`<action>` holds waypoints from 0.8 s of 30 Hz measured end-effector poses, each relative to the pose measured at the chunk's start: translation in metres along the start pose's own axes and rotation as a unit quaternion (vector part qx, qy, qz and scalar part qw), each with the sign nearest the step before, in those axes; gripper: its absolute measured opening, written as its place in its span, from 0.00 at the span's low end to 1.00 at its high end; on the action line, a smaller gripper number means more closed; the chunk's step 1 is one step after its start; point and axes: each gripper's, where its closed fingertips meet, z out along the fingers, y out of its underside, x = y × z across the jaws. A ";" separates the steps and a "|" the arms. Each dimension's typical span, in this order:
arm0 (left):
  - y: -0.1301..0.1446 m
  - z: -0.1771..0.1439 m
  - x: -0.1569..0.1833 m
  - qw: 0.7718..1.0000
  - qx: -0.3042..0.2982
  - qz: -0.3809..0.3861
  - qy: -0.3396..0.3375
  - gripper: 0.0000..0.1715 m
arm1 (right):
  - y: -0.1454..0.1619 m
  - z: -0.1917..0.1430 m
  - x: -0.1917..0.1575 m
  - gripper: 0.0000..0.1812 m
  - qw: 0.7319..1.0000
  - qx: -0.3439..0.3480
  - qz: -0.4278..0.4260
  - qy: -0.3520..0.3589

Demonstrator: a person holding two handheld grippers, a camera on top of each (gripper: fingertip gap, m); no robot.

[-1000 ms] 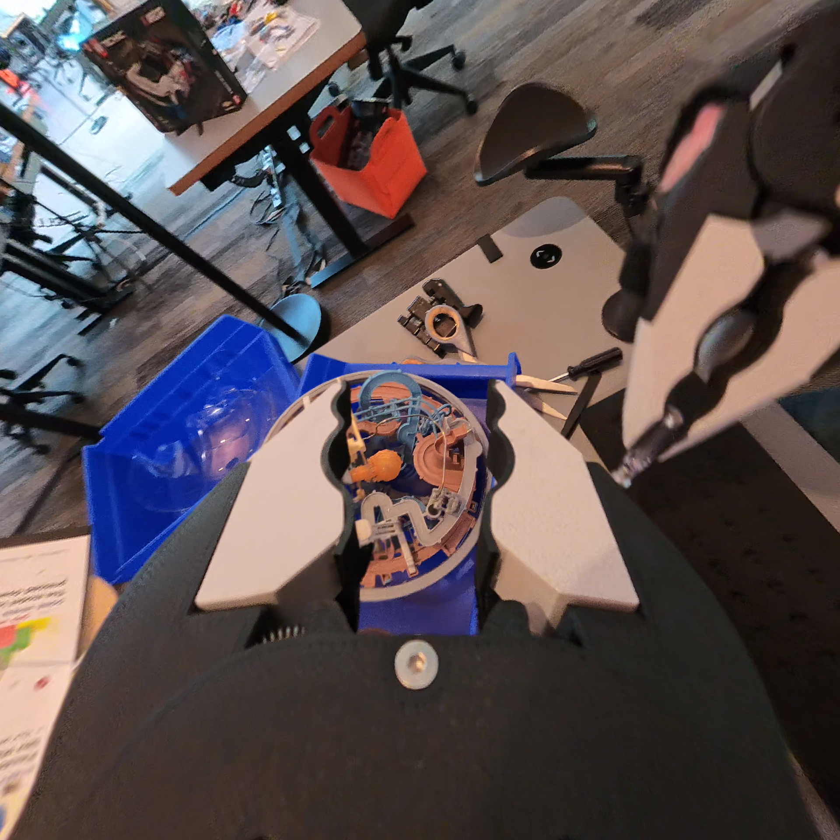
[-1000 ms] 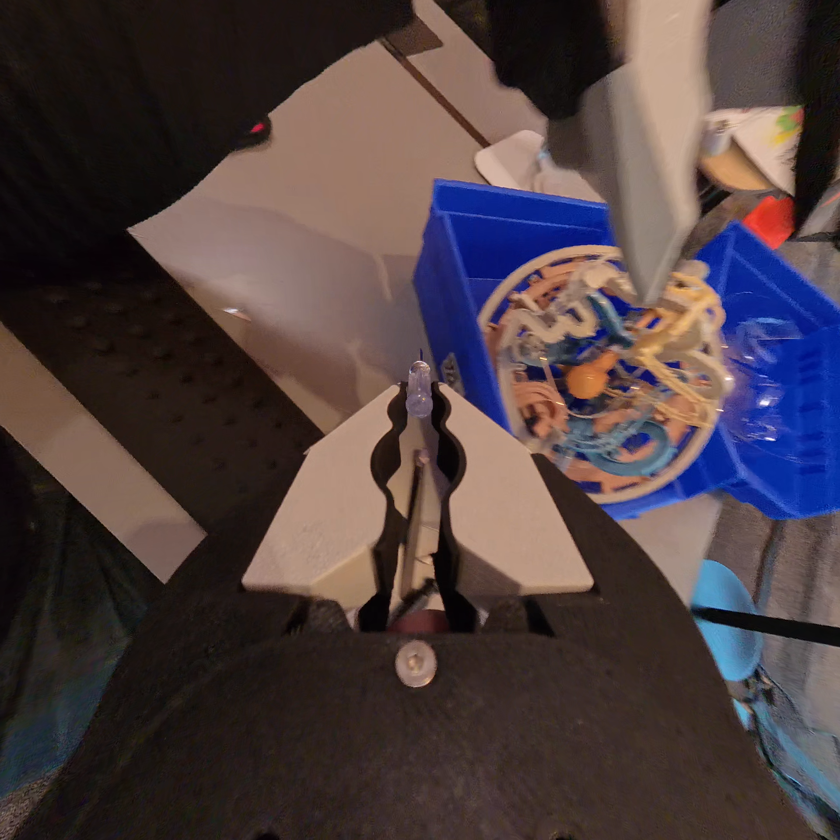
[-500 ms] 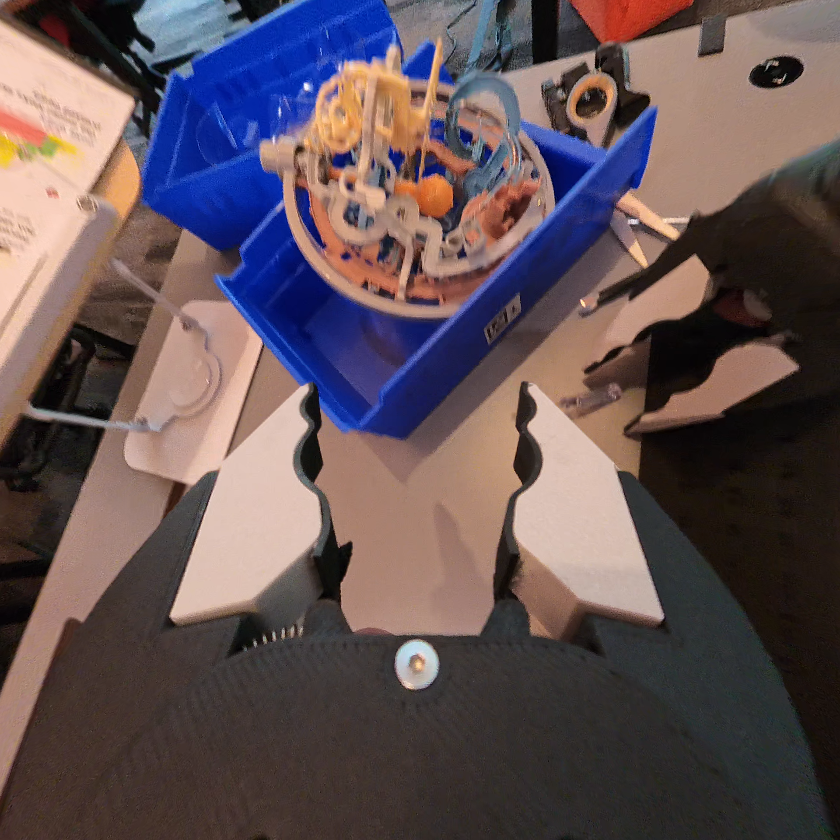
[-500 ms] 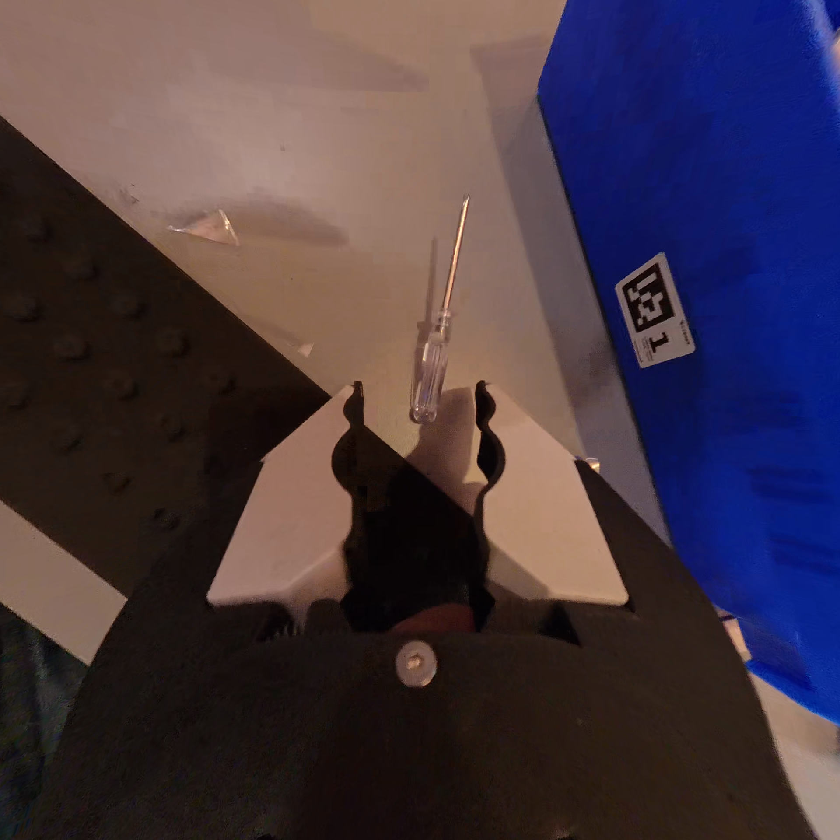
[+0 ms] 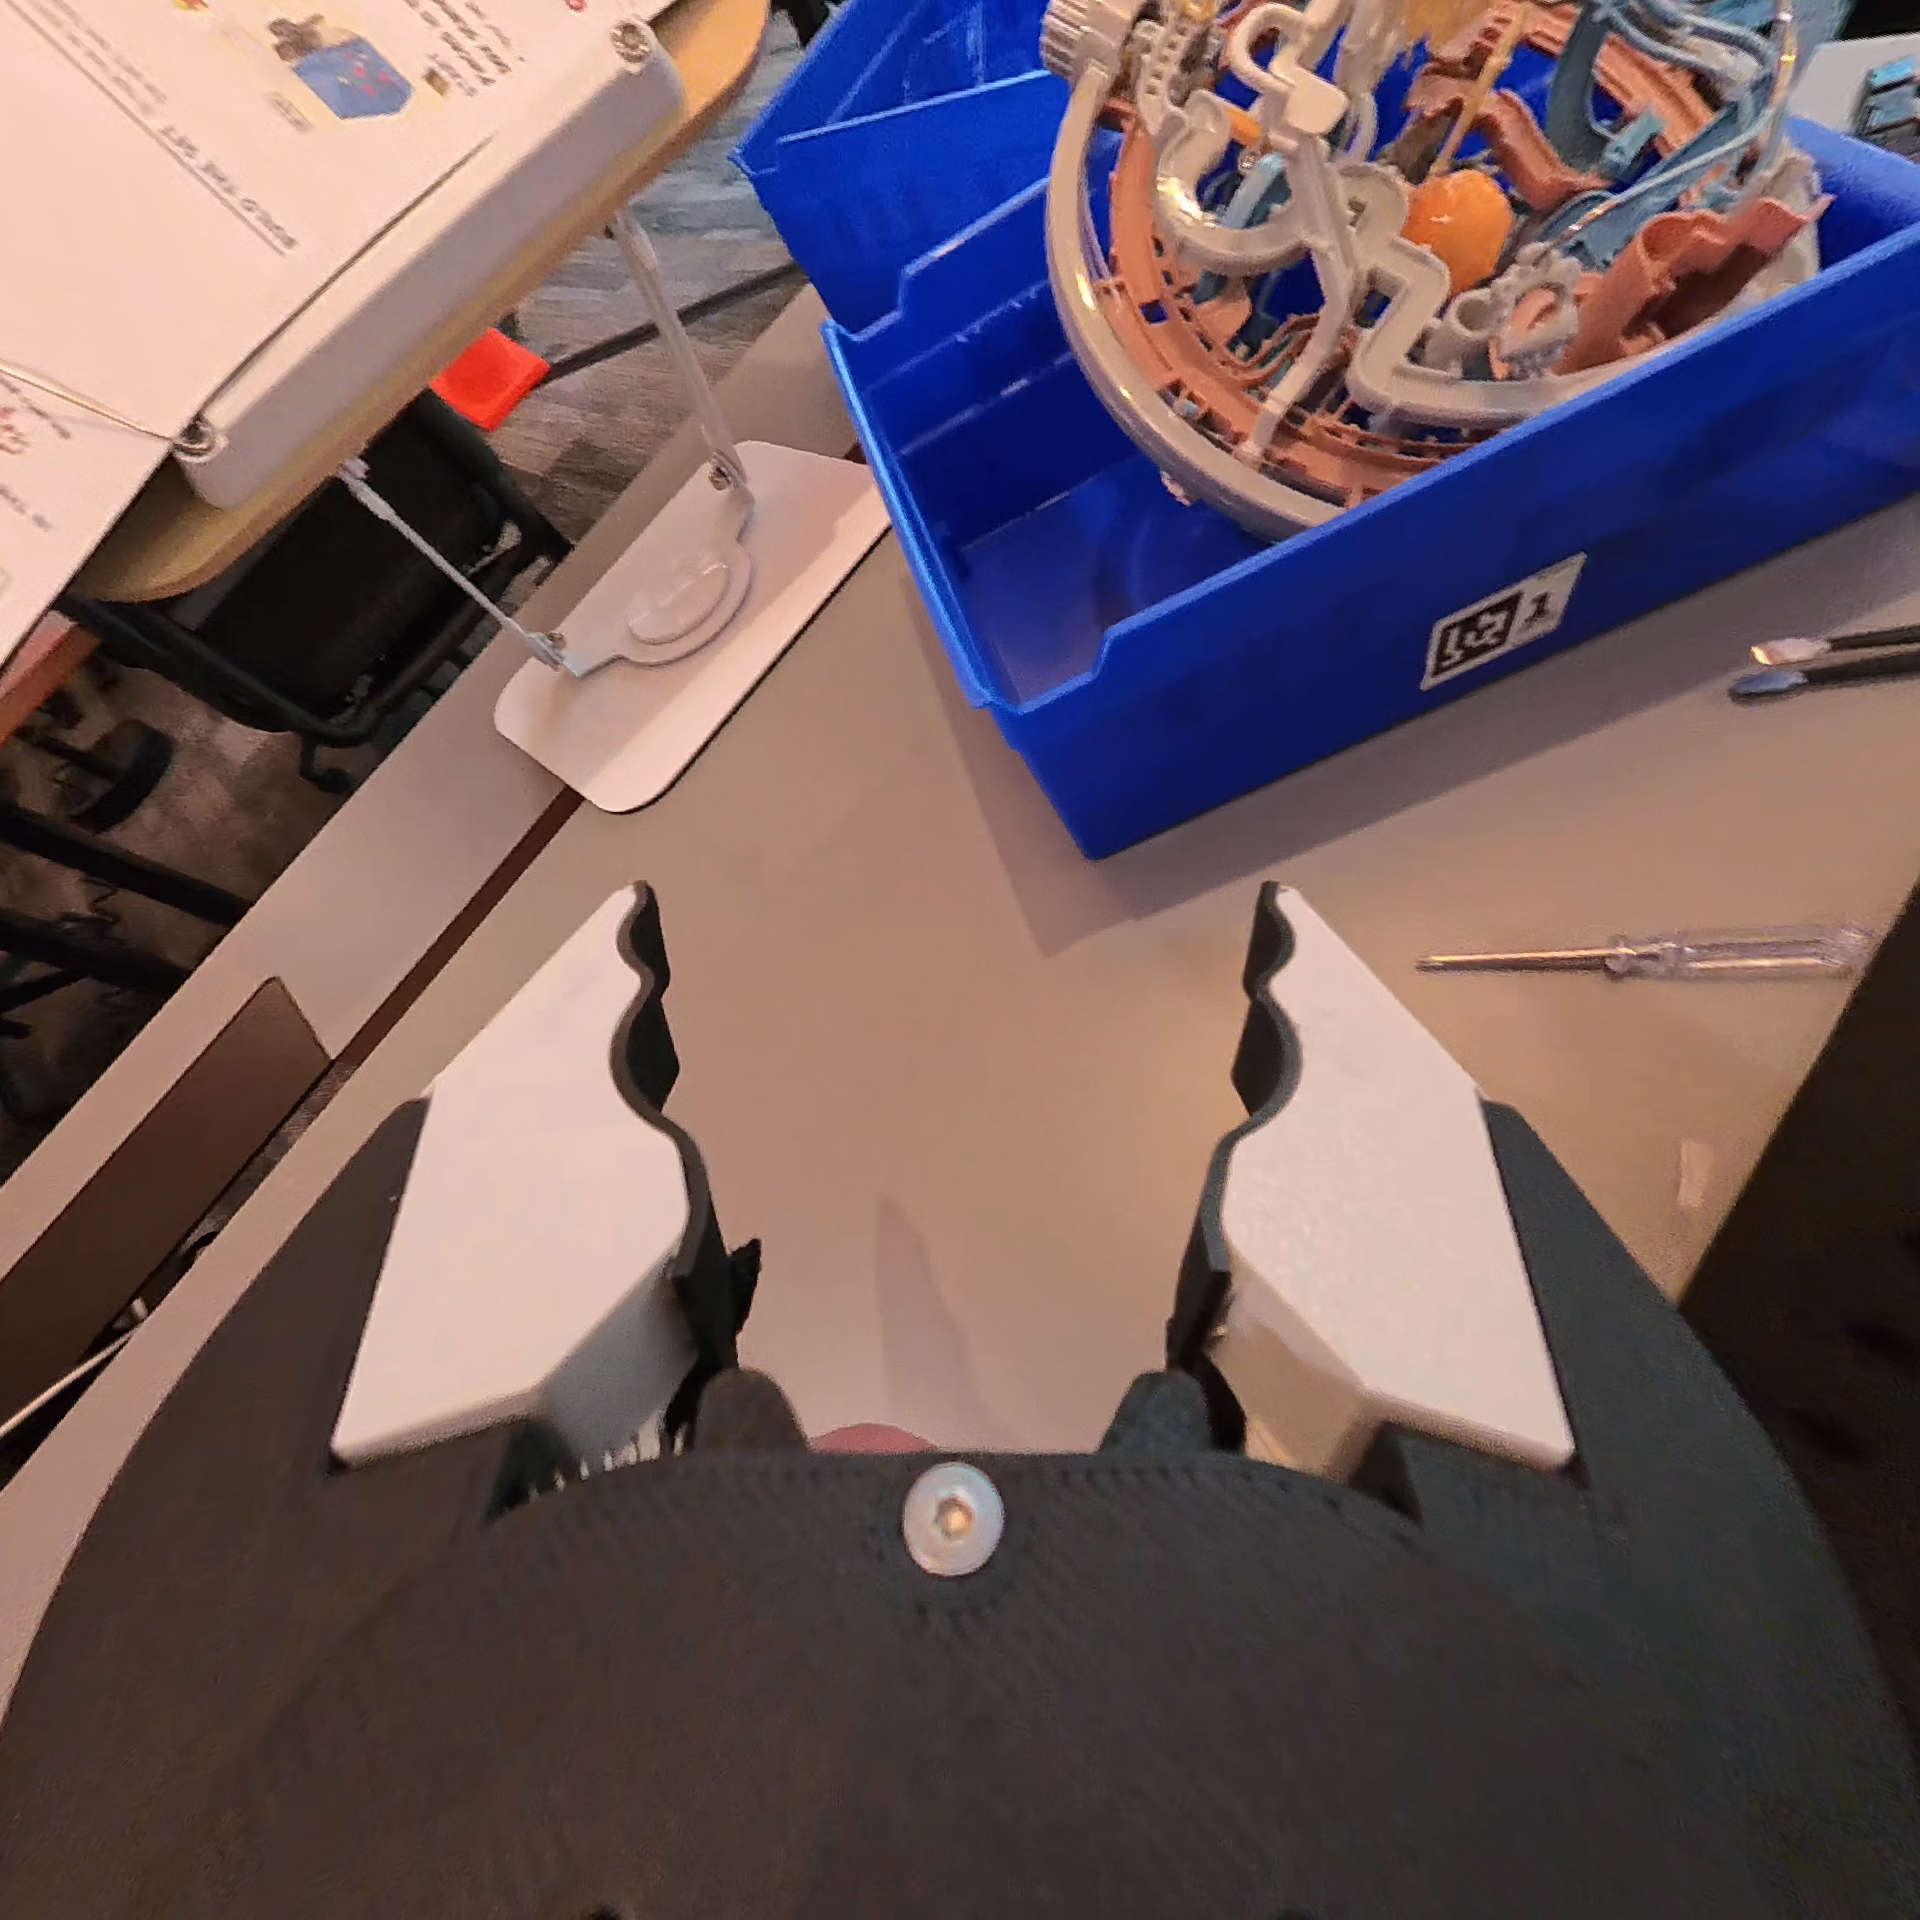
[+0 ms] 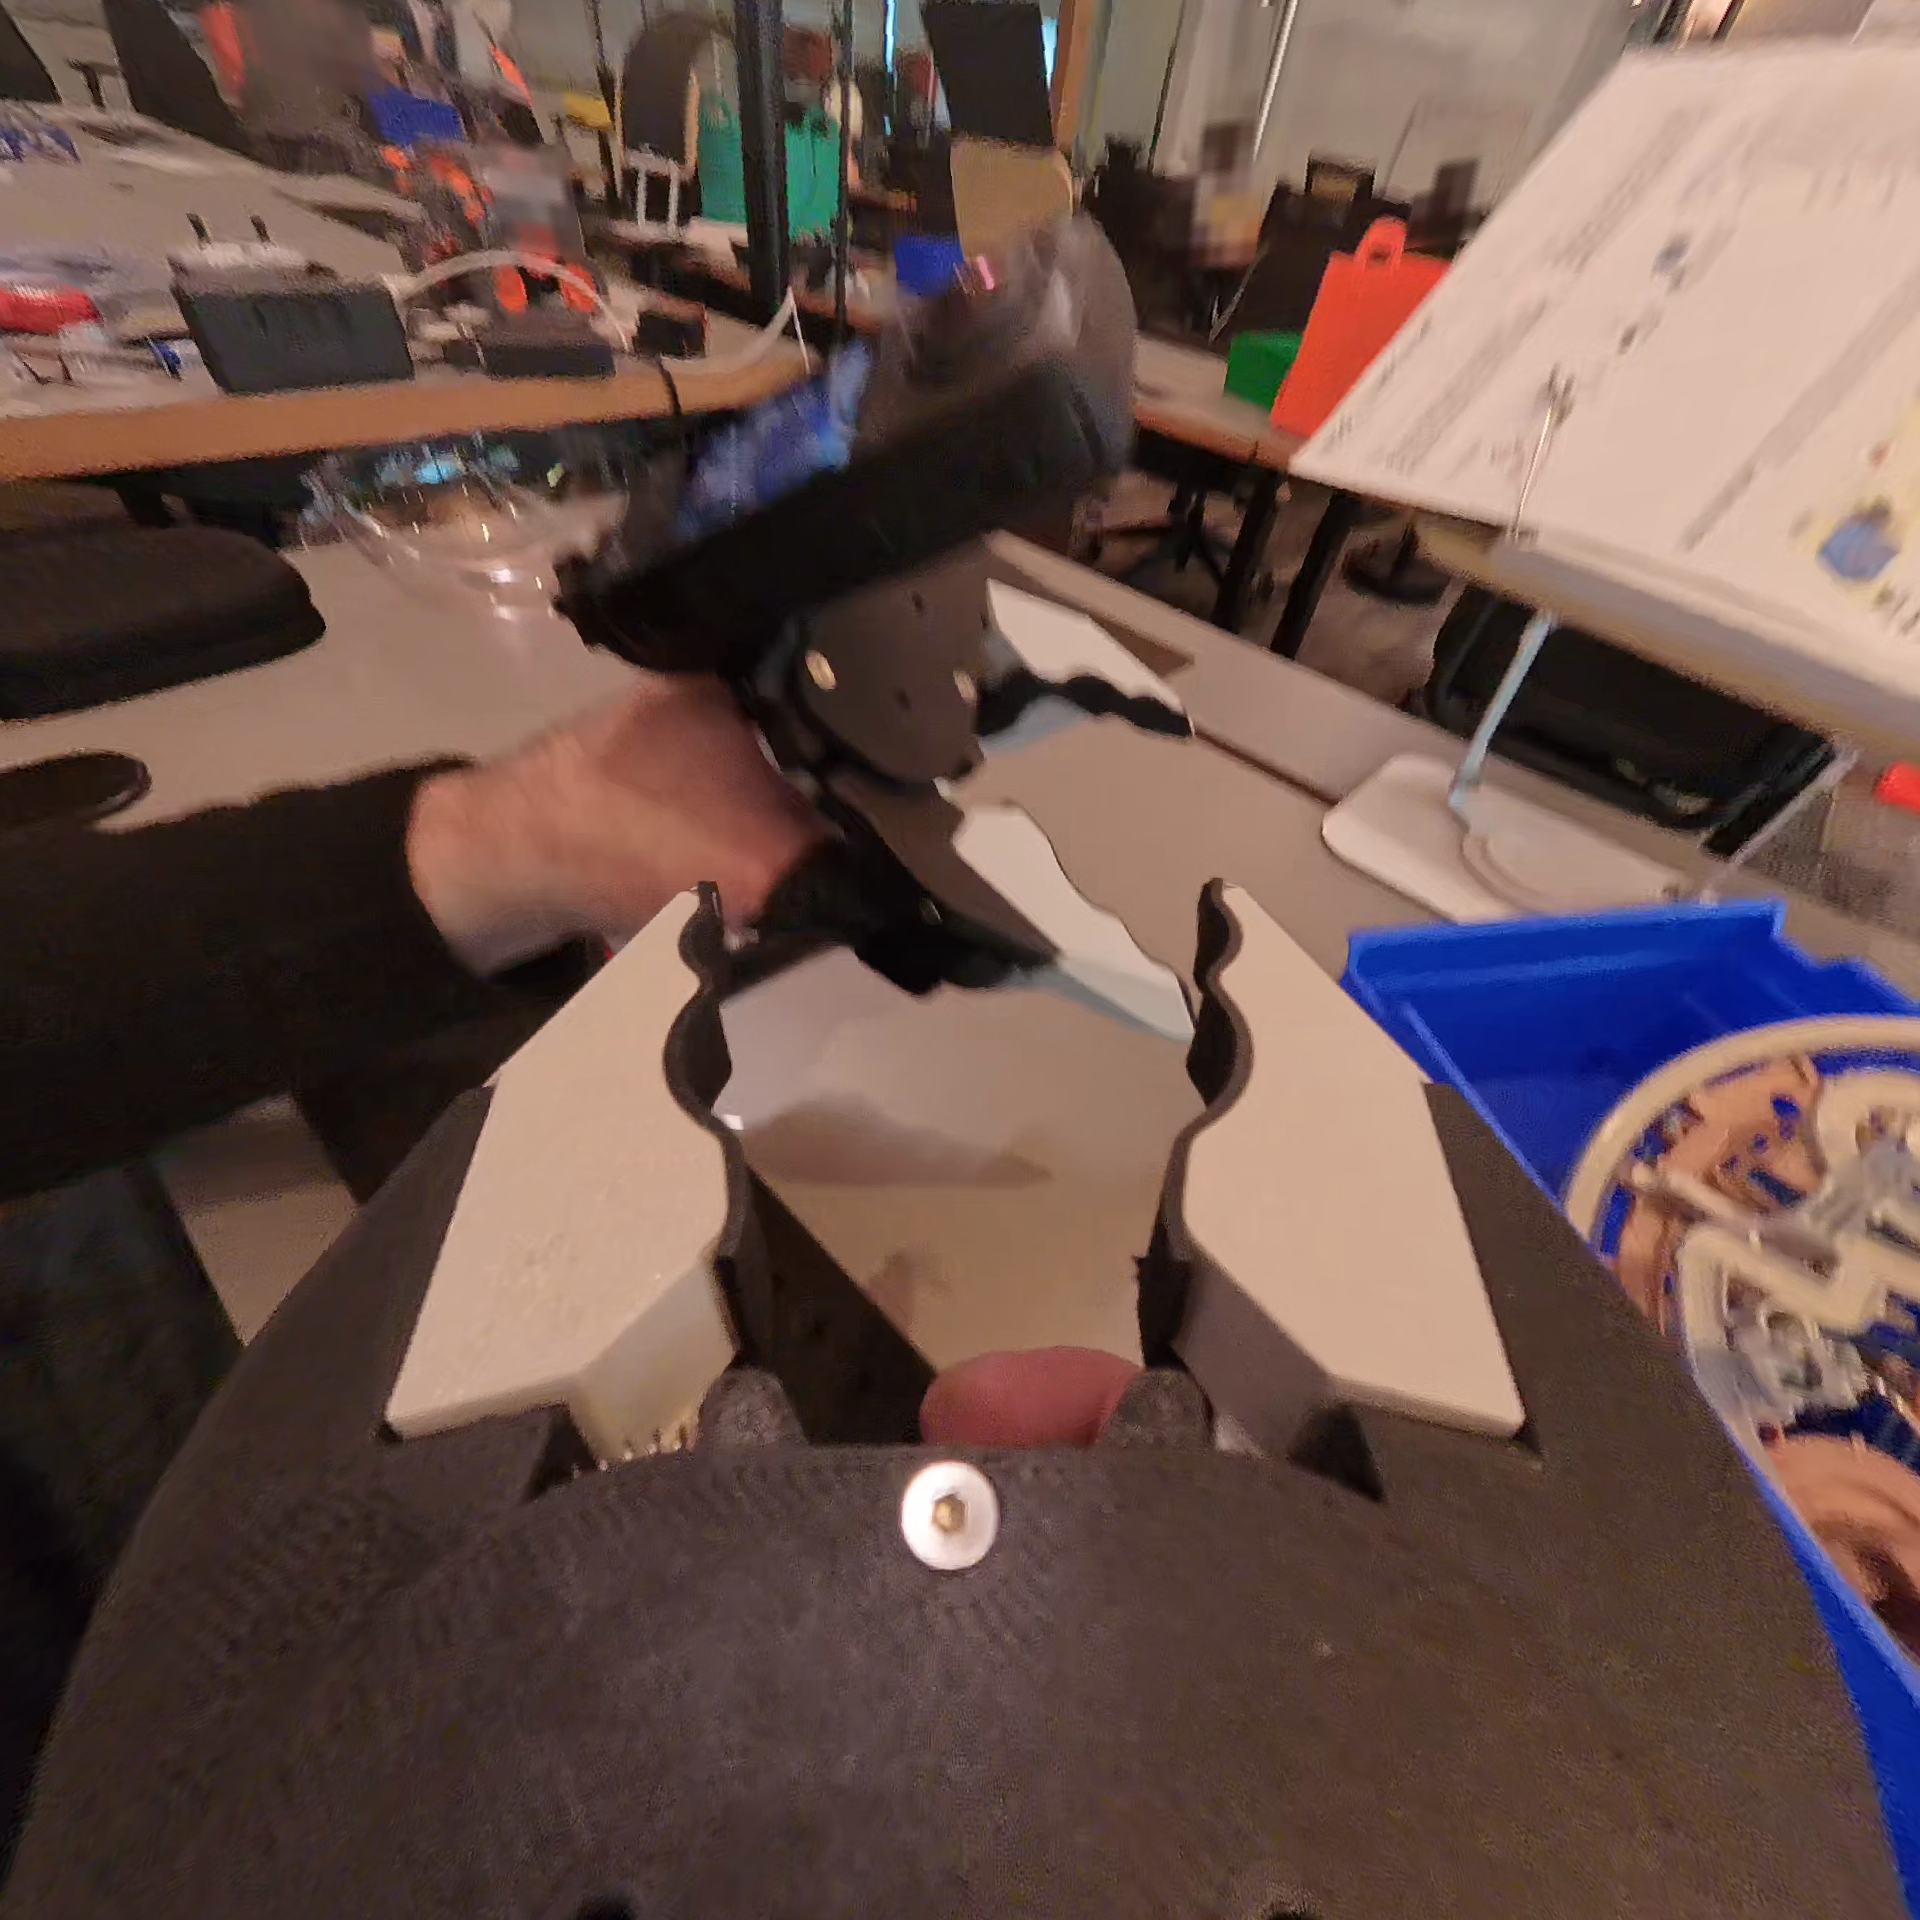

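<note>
The left gripper has its two fingers spread wide, and nothing is between them, only the bare grey table. Beyond its right finger and a little to the right of it lies a small screwdriver with a clear handle, flat on the table, its metal tip pointing toward the gap between the fingers but well short of it. It touches neither finger. Ahead of the fingers, to the right, stands a blue bin that holds a round maze toy (many curved tracks in grey, brown and light blue, with an orange ball in the middle). Ahead to the left is the white base of a document stand, and its tilted board with papers is above it.

The right gripper is also released, its fingers far apart and empty over the same table. Just beyond its fingertips is the other gripper, blurred, with a person's hand on its handle. To the right of the right finger is the blue bin with the maze toy, close to it but not touching.
</note>
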 end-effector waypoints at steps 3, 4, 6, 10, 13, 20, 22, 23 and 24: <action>0.003 0.008 -0.013 0.998 -0.001 0.015 -0.063 0.68 | -0.025 0.013 -0.006 0.58 0.999 0.031 0.014 0.018; 0.004 0.010 -0.019 0.996 0.001 0.024 -0.088 0.70 | -0.028 0.018 -0.003 0.63 0.999 0.030 0.026 0.029; 0.003 0.012 -0.027 0.992 0.013 0.031 -0.125 0.75 | -0.026 0.030 0.000 0.70 0.998 0.016 0.047 0.040; 0.007 0.015 -0.037 0.986 0.014 0.038 -0.163 0.81 | -0.012 0.047 0.004 0.70 0.996 -0.011 0.070 0.058; 0.009 0.017 -0.039 0.985 0.019 0.031 -0.166 0.83 | -0.005 0.052 0.006 0.70 0.995 -0.019 0.077 0.060; 0.015 0.021 -0.043 0.985 0.009 0.034 -0.167 0.83 | 0.000 0.049 0.008 0.67 0.996 -0.038 0.058 0.059; 0.015 0.020 -0.044 0.984 0.010 0.037 -0.172 0.83 | 0.002 0.050 0.009 0.69 0.995 -0.046 0.059 0.059; 0.016 0.022 -0.046 0.984 0.004 0.038 -0.175 0.85 | 0.002 0.049 0.010 0.68 0.995 -0.052 0.049 0.066; 0.017 0.025 -0.045 0.984 0.001 0.042 -0.175 0.87 | 0.002 0.048 0.010 0.68 0.995 -0.062 0.032 0.077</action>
